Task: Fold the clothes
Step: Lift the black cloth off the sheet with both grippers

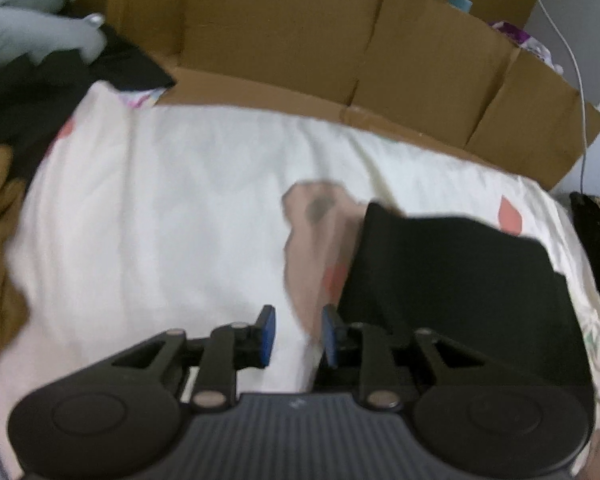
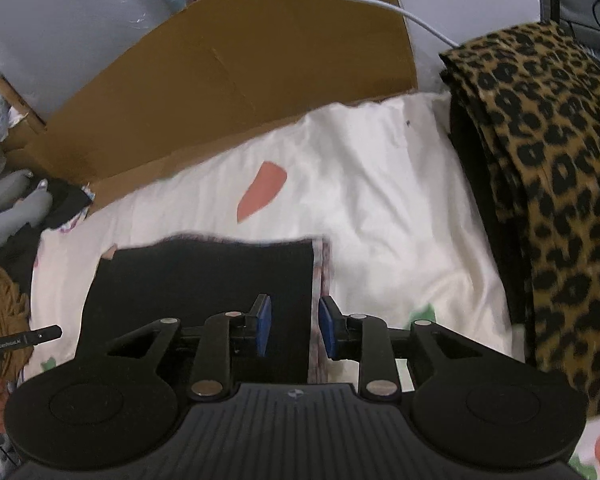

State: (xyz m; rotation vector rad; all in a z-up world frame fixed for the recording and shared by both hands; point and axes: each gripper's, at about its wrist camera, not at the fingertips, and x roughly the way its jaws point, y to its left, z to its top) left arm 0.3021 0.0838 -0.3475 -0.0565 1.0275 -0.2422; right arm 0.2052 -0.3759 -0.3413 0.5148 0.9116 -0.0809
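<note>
Folded black garment [image 2: 204, 304] is lying flat on the white bedsheet [image 2: 380, 208], likely just set down as a finished fold. Right gripper [image 2: 294, 330] is hovering over the garment's right edge, jaws apart, nothing pinched between the blue pads. Left gripper [image 1: 296, 336] is sitting just left of the garment [image 1: 460, 280], jaws apart too, only sheet below the gap. Leopard-print cloth [image 2: 548, 184] is lying right of the garment, probably the done pile. Cardboard wall [image 2: 228, 80] is standing behind the garment. More clothes [image 1: 28, 92] are waiting far left, probably next to fold.
</note>
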